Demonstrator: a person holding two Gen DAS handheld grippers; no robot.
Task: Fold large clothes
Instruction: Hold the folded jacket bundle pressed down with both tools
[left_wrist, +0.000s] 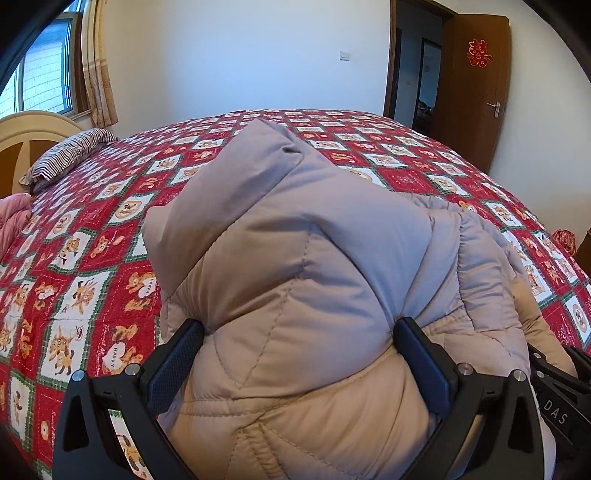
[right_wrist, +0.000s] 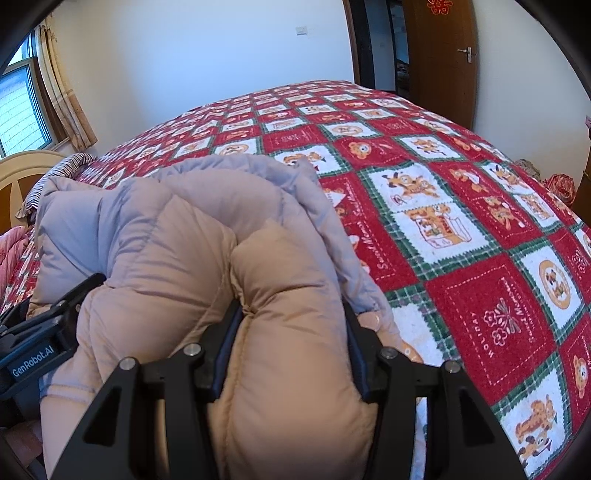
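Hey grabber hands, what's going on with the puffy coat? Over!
Left gripper shut on coat. Right gripper shut on coat too. Coat bunched up on bed, not folded flat yet. Nothing in the way.

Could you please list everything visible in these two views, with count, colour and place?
puffer jacket: one, beige-grey, bunched on the near bed edge, gripped at two spots
bedspread: one, red, white and green check, covering the bed
pillow: one, striped, by the headboard
headboard: one, cream, far left
pink bedding: one, far left edge
curtain: one, beige, beside the window
door: one, brown, open, back right
left gripper: black, fingers pressing a jacket fold
right gripper: black, fingers pressing a jacket roll
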